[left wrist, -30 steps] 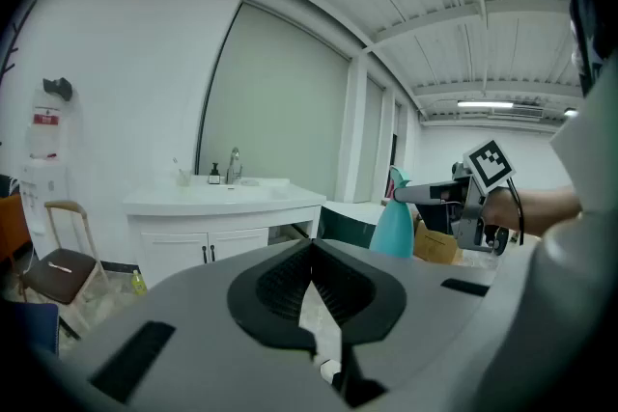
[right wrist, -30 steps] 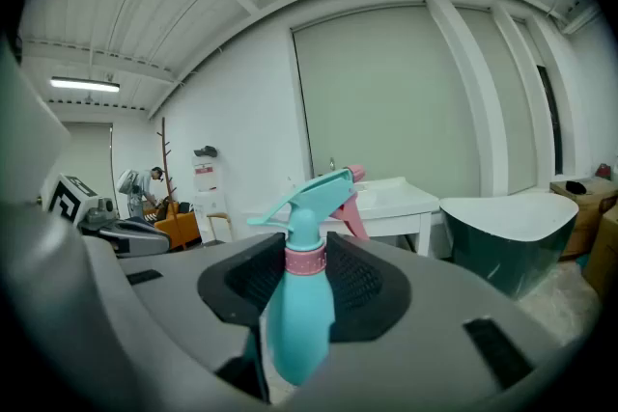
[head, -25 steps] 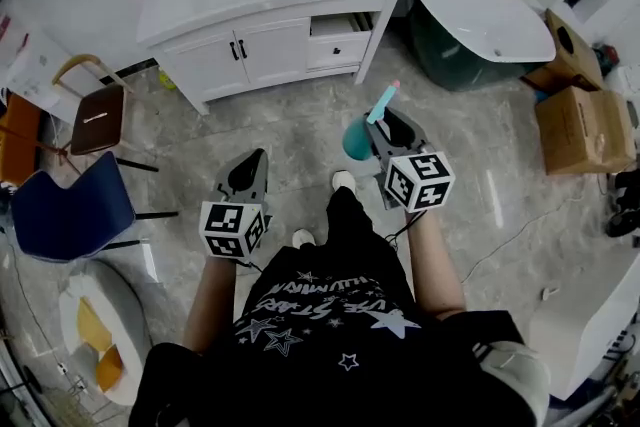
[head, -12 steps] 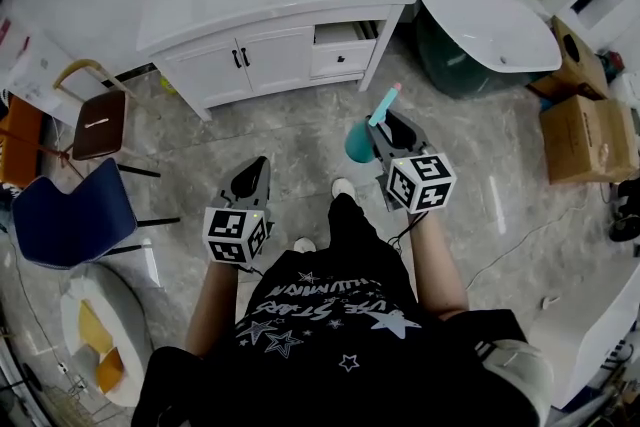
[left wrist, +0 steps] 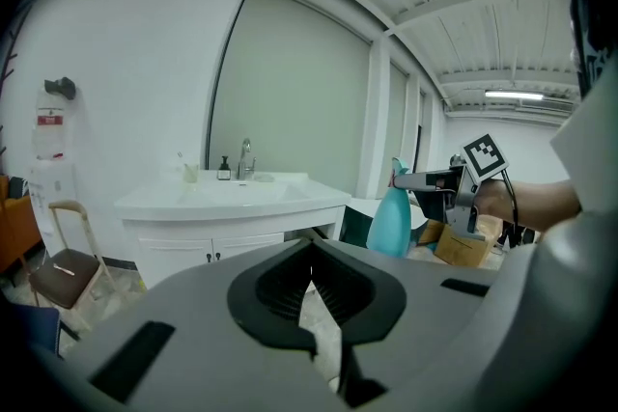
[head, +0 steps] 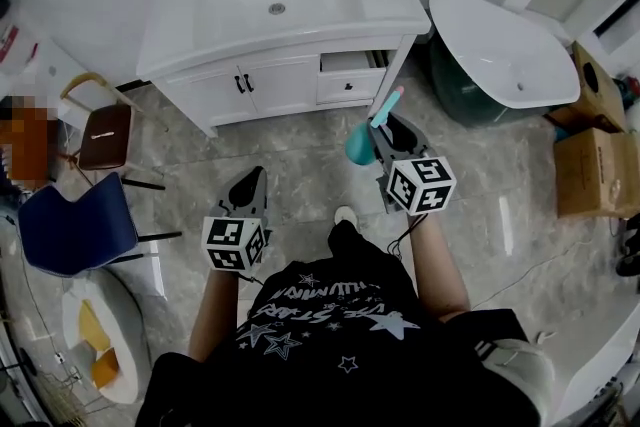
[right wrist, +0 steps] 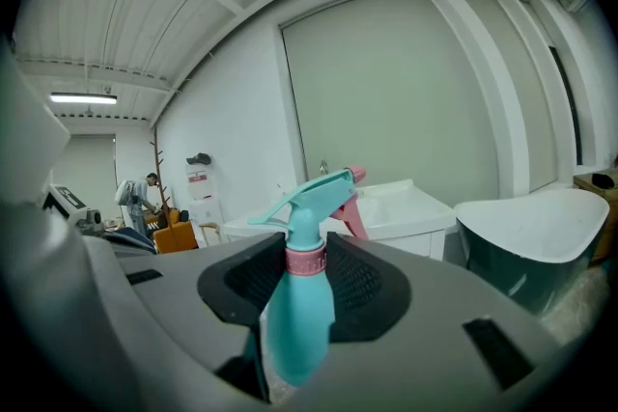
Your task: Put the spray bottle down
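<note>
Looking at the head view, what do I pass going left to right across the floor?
blue chair → left gripper → spray bottle → cardboard box

The spray bottle (right wrist: 297, 328) has a teal body, a pink collar ring at the neck, a teal spray head and a pink trigger. It stands upright, clamped just below the collar between the jaws of the right gripper (head: 384, 127), its nozzle pointing forward. It hangs in the air above the marbled floor (head: 300, 160), touching no surface.
</note>
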`<state>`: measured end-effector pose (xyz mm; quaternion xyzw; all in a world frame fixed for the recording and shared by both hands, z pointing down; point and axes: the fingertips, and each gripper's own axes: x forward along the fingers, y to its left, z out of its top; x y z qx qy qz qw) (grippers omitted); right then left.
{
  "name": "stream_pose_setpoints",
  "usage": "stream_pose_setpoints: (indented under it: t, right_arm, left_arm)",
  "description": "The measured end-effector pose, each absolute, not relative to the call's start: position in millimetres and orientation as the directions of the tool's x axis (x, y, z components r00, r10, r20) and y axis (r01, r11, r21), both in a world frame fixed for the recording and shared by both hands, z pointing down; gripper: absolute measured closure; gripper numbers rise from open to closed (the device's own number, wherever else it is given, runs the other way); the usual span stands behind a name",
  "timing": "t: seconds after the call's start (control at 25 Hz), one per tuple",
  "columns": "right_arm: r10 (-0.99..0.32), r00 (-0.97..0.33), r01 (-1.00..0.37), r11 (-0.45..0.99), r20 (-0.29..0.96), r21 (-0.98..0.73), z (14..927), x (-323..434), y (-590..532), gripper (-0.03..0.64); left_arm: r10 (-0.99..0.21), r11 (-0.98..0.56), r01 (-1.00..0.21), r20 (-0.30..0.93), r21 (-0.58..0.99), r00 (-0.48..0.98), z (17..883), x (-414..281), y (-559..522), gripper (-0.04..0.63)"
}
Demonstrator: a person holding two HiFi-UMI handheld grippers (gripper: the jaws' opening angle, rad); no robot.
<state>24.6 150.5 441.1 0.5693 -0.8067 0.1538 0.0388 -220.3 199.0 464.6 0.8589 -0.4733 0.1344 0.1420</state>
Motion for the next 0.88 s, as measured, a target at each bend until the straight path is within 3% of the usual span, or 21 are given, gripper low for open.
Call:
stream_pose_setpoints:
  t: [0.48,0.88]
  right_arm:
    - [-0.882,-0.420,-0.902,0.380,0.214,-0.205,435,120,42,0.472]
    - [-0.878,-0.429,-0.895,0.383,0.211,-0.227,439,155,7,0.472]
  left_arm:
    - [-0.803,-0.491,-0.869,0.356,0.058,0.477,453,-117,98,0.579]
    - [-0.800,-0.478,-0.877,0.383,0.056,0.461,458,-82,59,0.578]
